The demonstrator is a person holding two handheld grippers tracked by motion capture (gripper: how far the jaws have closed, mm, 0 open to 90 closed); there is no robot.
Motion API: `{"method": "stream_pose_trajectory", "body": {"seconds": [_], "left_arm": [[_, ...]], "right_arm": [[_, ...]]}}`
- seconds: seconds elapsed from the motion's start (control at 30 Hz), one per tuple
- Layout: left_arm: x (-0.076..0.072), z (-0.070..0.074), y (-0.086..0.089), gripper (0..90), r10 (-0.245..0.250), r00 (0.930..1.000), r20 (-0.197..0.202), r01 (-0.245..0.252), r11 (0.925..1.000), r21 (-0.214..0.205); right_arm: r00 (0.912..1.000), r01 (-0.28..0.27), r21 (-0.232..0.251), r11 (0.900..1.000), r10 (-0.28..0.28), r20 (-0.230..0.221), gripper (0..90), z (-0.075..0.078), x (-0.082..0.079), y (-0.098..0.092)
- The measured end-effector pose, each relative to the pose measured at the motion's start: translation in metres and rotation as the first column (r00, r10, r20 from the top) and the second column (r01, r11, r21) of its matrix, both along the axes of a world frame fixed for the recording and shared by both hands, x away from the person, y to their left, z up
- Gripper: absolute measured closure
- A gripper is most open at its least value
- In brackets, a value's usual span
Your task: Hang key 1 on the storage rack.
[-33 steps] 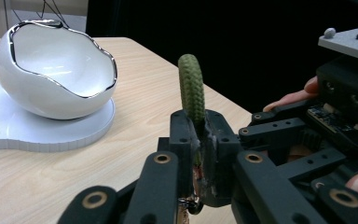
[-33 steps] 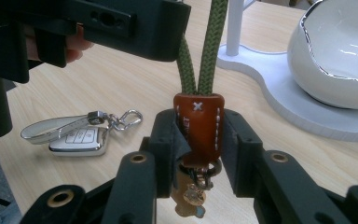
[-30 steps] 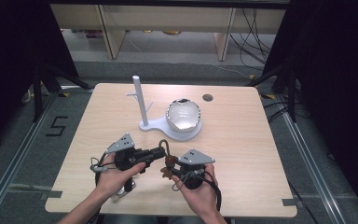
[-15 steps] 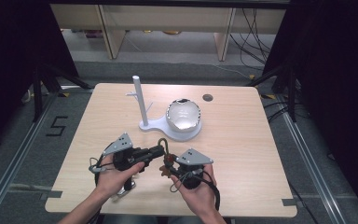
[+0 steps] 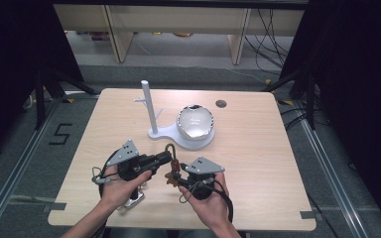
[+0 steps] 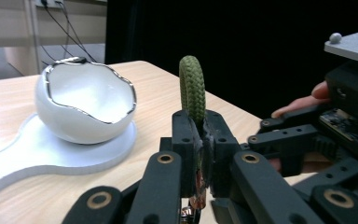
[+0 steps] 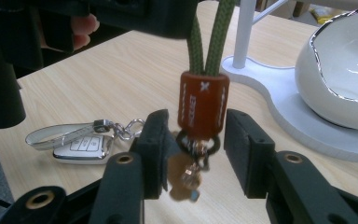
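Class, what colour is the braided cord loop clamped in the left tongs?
Olive green. The braided cord loop shows best in the left gripper view, rising above the shut left tongs.

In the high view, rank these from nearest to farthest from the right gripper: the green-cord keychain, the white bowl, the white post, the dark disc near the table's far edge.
Measured from the right gripper:
1. Green-cord keychain, just left of its jaws, hanging from the left gripper.
2. White bowl, beyond it on the white base.
3. White post, farther, left of the bowl.
4. Dark disc, near the far edge, right.

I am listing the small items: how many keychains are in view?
2. The green-cord keychain hangs from the left hand-held gripper, between the open jaws of the right hand-held gripper. The car key fob lies on the table.
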State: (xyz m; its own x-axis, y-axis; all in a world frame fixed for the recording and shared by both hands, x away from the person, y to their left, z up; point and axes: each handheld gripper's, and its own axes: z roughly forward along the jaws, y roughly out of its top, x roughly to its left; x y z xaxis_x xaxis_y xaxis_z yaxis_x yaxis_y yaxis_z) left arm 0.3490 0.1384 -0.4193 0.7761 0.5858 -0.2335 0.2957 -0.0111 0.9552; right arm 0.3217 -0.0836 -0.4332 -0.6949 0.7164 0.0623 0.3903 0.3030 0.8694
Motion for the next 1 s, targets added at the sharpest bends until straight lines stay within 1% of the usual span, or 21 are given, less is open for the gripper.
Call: {"method": "stream_pose_trajectory", "body": {"seconds": [0.07,0.13,0.2,0.23,0.27,0.33,0.37,0.43,0.47,0.53,0.6,0.63,0.67,0.73,0.77,0.8,0.83,0.9,0.93,0.97,1.0], "left_arm": [[0.001,0.001,0.003,84.4,0.022,0.9997,0.006,-0.022,0.9997,0.01],[0.003,0.002,0.007,84.4,0.043,0.9988,0.022,-0.044,0.9986,0.029],[0.006,0.003,0.011,84.4,0.073,0.9968,0.033,-0.074,0.9964,0.042],[0.009,0.002,0.015,84.4,0.093,0.9951,0.033,-0.095,0.9945,0.045],[0.011,0.002,0.017,84.4,0.102,0.9943,0.03,-0.103,0.9936,0.045],[0.016,0.0,0.023,84.4,0.132,0.991,0.026,-0.133,0.9902,0.044],[0.018,-0.001,0.025,84.4,0.14,0.9899,0.025,-0.141,0.9891,0.045],[0.024,-0.004,0.033,84.4,0.173,0.9848,0.012,-0.174,0.9839,0.042],[0.027,-0.005,0.035,84.4,0.184,0.9828,0.014,-0.185,0.9821,0.038],[0.031,-0.006,0.042,84.4,0.211,0.9775,0.013,-0.211,0.9765,0.044],[0.035,-0.006,0.048,84.4,0.234,0.9722,0.019,-0.234,0.9706,0.056],[0.037,-0.006,0.051,84.4,0.243,0.9695,0.027,-0.245,0.9678,0.059],[0.038,-0.005,0.053,84.4,0.257,0.9659,0.029,-0.259,0.964,0.062],[0.042,-0.003,0.058,84.4,0.278,0.9601,0.03,-0.28,0.9582,0.061],[0.044,-0.003,0.061,84.4,0.291,0.9562,0.033,-0.293,0.9542,0.063],[0.046,-0.002,0.063,84.4,0.3,0.9531,0.037,-0.302,0.9509,0.067],[0.049,-0.002,0.066,84.4,0.312,0.9496,0.034,-0.313,0.9475,0.064],[0.052,-0.001,0.069,84.4,0.326,0.9448,0.032,-0.328,0.9426,0.064],[0.054,-0.002,0.07,84.4,0.329,0.9436,0.036,-0.331,0.9415,0.065],[0.056,-0.001,0.072,84.4,0.339,0.9402,0.033,-0.341,0.9378,0.068],[0.057,-0.001,0.072,84.4,0.345,0.9381,0.034,-0.346,0.9358,0.067]], "right_arm": [[1.0,-0.004,0.003,1.0,0.004,0.005,57.7,0.0,0.0,-0.001],[1.0,0.002,0.007,1.0,-0.002,-0.009,57.4,0.001,-0.001,-0.002],[0.9999,-0.01,0.004,0.9999,0.009,0.01,57.2,0.001,-0.001,-0.005],[0.9999,0.001,0.003,1.0,-0.001,0.013,57.1,0.001,-0.002,-0.007],[0.9999,0.01,0.007,0.9999,-0.01,-0.003,57.1,0.001,-0.003,-0.01],[1.0,0.006,0.003,1.0,-0.006,0.004,57.1,0.001,-0.003,-0.014],[0.9998,0.02,0.005,0.9998,-0.02,-0.002,57.2,0.0,-0.005,-0.016],[0.9997,0.026,0.024,0.9994,-0.026,0.004,57.2,-0.002,-0.005,-0.02],[0.9994,0.033,0.008,0.9994,-0.033,-0.01,57.3,-0.001,-0.006,-0.023],[0.9993,0.036,0.007,0.9993,-0.036,0.006,57.4,-0.002,-0.006,-0.028],[0.9985,0.053,0.02,0.9984,-0.053,-0.011,57.5,-0.002,-0.009,-0.031],[0.9986,0.052,0.031,0.9982,-0.052,-0.005,57.5,-0.003,-0.008,-0.033],[0.998,0.064,0.016,0.9978,-0.064,-0.006,57.6,-0.002,-0.009,-0.036],[0.9979,0.065,0.027,0.9976,-0.065,-0.002,57.5,-0.003,-0.009,-0.04],[0.9979,0.064,0.02,0.9977,-0.064,0.006,57.5,-0.004,-0.009,-0.043],[0.9969,0.079,0.013,0.9968,-0.079,-0.002,57.5,-0.004,-0.01,-0.045],[0.9968,0.08,0.032,0.9963,-0.08,-0.008,57.5,-0.005,-0.01,-0.046],[0.9954,0.096,0.014,0.9953,-0.096,0.004,57.5,-0.006,-0.011,-0.05],[0.9957,0.092,0.033,0.9952,-0.091,-0.017,57.5,-0.007,-0.011,-0.051],[0.9959,0.091,0.033,0.9953,-0.091,-0.005,57.5,-0.008,-0.011,-0.053],[0.9944,0.105,0.018,0.9943,-0.105,-0.013,57.5,-0.008,-0.012,-0.056]]}}
